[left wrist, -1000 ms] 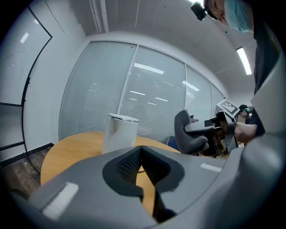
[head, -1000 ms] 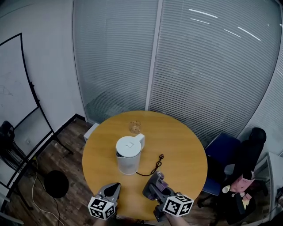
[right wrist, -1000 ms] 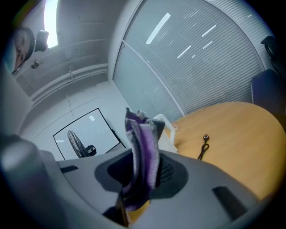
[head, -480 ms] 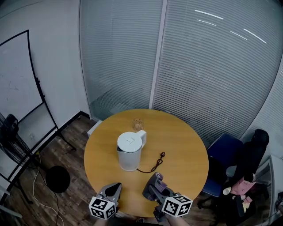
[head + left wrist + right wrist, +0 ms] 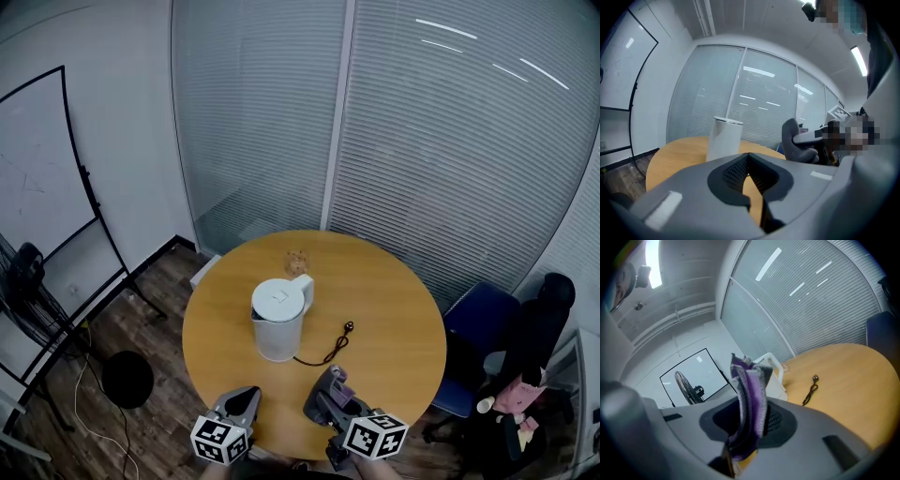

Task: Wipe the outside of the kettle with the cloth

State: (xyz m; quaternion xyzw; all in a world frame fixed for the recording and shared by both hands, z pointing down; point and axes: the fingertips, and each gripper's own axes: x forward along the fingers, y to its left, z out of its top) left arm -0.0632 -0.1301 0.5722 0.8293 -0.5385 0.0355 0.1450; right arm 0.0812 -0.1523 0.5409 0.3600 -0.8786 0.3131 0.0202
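Observation:
A white kettle with its lid shut stands upright near the middle of the round wooden table. It also shows in the left gripper view as the kettle, ahead and left of the jaws. My left gripper hovers over the table's near edge, shut and empty. To its right, my right gripper is shut on a purple and grey cloth. The cloth stands up between the jaws of that gripper and partly hides the kettle behind it.
A black power cord with its plug lies on the table right of the kettle. A small glass sits near the far edge. A whiteboard stand and a fan are at the left, a blue chair at the right.
Only the head view has shifted slightly, so the table and kettle sit a little further right in the picture. Both grippers and the kettle keep their places.

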